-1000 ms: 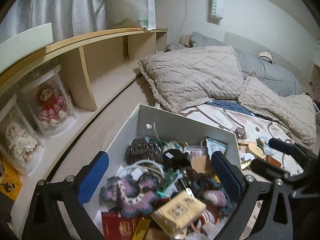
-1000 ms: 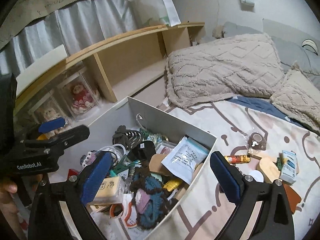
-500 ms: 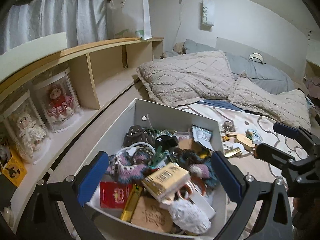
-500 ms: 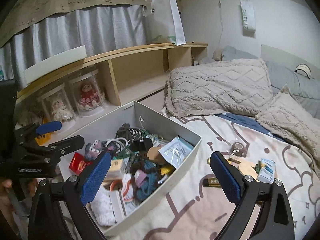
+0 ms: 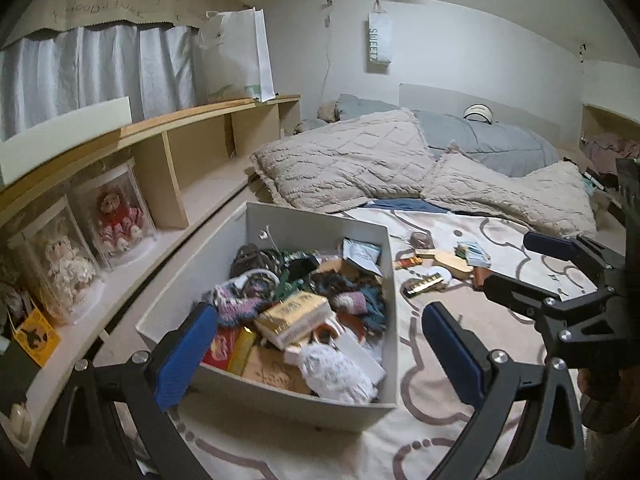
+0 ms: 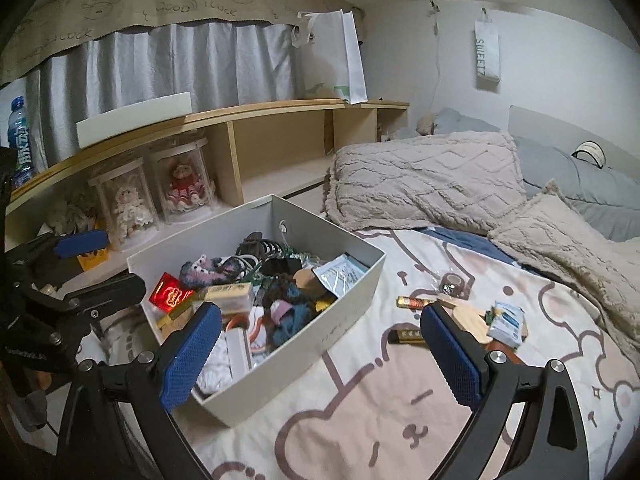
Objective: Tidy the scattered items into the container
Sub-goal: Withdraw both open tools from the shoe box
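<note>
Both claws — left gripper point(image 5: 316, 354) and right gripper point(image 6: 320, 356) — hang wide open, holding nothing. Heaped white box point(image 6: 344, 316) sits centre-left; scattered items point(image 6: 460, 312) lie right of centre. Another piece dropped on top might slide off — it's piled that high.

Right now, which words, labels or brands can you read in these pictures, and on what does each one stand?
"GOOD LUCK": paper valance above the curtain, among drawn faces.
"SWEETZ", or similar, read downward: narrow white bag hanging on the wall.
Blue bottle label: too blurred.
White print on the left gripper's body: too blurred.
Packets in the box: too small.
</note>
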The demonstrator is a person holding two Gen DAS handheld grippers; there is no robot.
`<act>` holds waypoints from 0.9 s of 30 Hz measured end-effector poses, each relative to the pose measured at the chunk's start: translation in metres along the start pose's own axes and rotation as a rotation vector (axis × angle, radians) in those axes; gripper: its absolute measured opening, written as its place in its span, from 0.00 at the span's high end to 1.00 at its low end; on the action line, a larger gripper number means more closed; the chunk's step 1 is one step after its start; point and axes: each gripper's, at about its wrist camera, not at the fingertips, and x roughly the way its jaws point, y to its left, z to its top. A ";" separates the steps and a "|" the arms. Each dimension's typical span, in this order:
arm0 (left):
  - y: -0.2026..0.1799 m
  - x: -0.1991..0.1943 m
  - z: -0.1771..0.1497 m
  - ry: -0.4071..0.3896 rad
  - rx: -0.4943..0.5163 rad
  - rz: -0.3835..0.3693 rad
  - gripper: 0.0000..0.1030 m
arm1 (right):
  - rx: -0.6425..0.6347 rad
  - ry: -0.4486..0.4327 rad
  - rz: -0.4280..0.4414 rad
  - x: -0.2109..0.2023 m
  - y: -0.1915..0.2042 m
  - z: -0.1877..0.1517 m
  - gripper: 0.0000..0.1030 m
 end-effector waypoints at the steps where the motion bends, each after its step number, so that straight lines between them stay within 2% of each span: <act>1: 0.000 -0.003 -0.003 0.000 -0.004 -0.002 0.00 | 0.002 0.000 0.000 -0.002 0.000 -0.002 0.04; 8: -0.002 -0.017 -0.019 -0.003 -0.020 0.002 0.00 | -0.003 -0.006 -0.009 -0.023 0.005 -0.019 0.04; 16: -0.006 -0.031 -0.029 -0.023 -0.016 0.042 0.00 | -0.006 -0.029 -0.018 -0.049 0.007 -0.027 0.03; 27: -0.018 -0.044 -0.034 -0.055 0.016 0.032 0.00 | -0.010 -0.046 -0.045 -0.068 0.007 -0.038 0.03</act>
